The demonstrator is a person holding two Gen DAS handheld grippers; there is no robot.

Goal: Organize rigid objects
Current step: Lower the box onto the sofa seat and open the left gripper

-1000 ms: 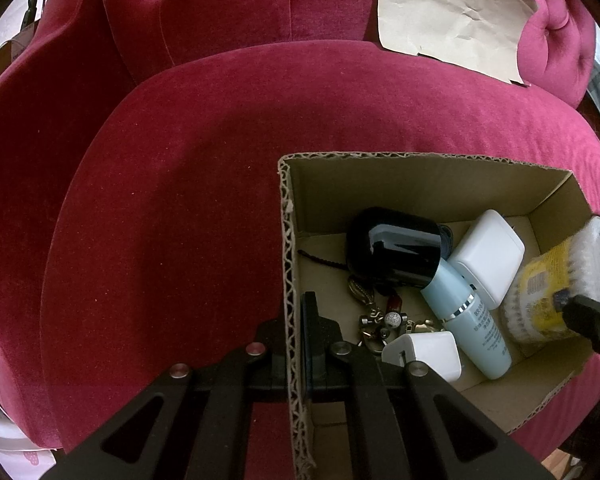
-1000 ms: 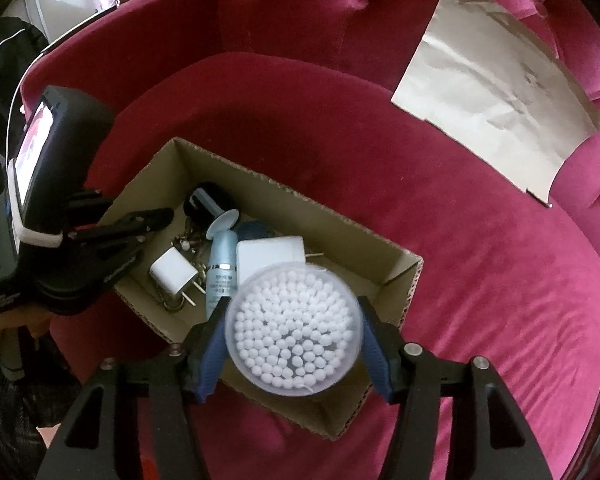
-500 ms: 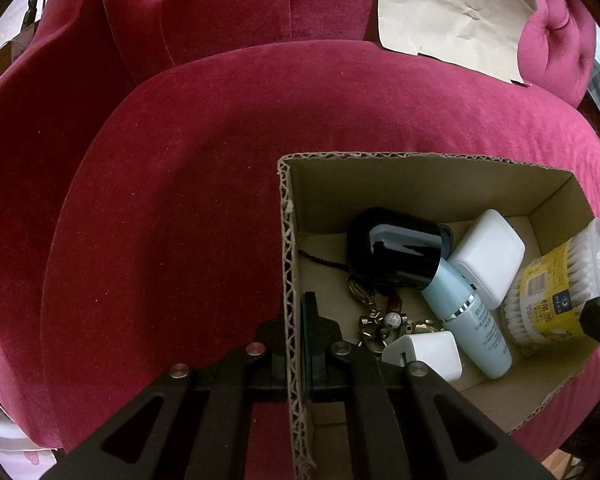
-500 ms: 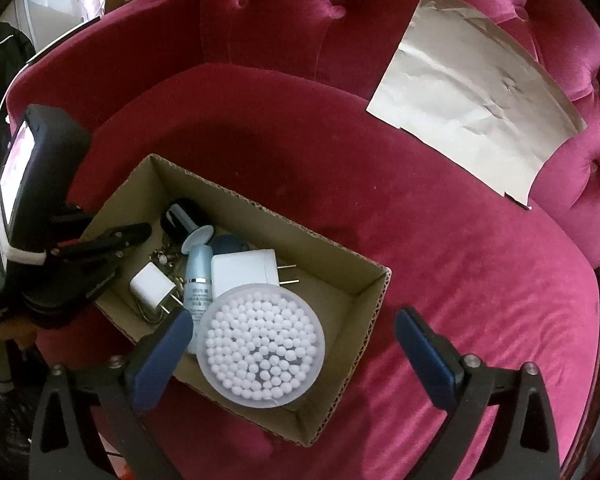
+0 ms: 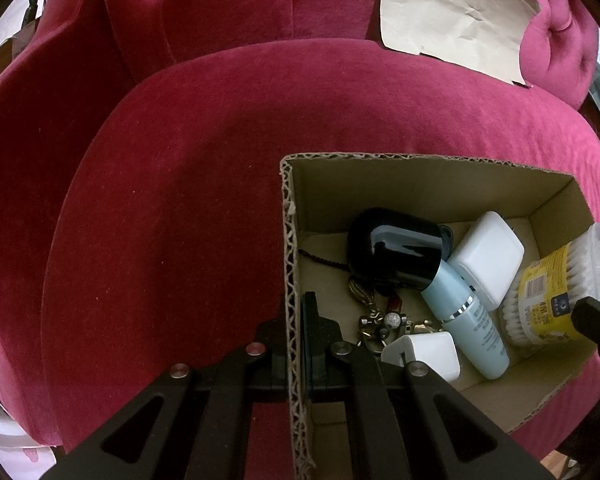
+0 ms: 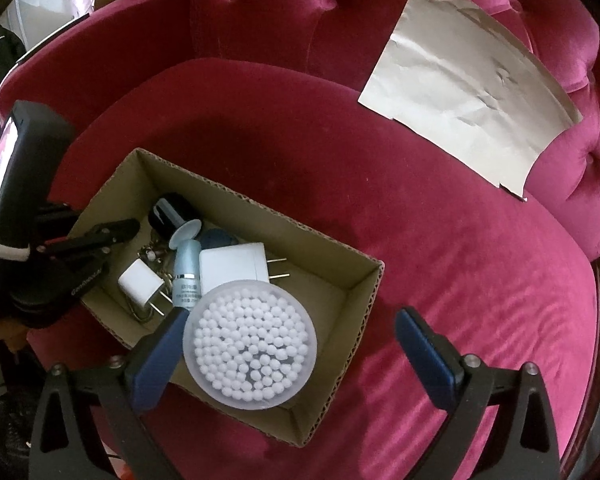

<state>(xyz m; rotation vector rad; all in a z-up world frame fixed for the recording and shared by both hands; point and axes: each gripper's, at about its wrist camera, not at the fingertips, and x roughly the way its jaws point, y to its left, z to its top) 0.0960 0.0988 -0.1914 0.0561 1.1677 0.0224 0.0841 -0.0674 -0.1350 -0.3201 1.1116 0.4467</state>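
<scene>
While clamped on the near wall of the cardboard box [image 5: 290, 280], left tool [image 5: 296, 344] clenched tight. Right tool [image 6: 288, 344] spread wide, released, hanging over the cotton swab tub [image 6: 250, 346]; tub inside the box at its right end, beside white charger [image 6: 232, 266] and pale blue bottle [image 6: 186, 274]. Box on red velvet sofa seat [image 6: 420, 240].

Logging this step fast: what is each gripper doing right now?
Left gripper: closed on the cardboard box wall.
Right gripper: open, holding nothing; cotton swab tub released in box.
</scene>
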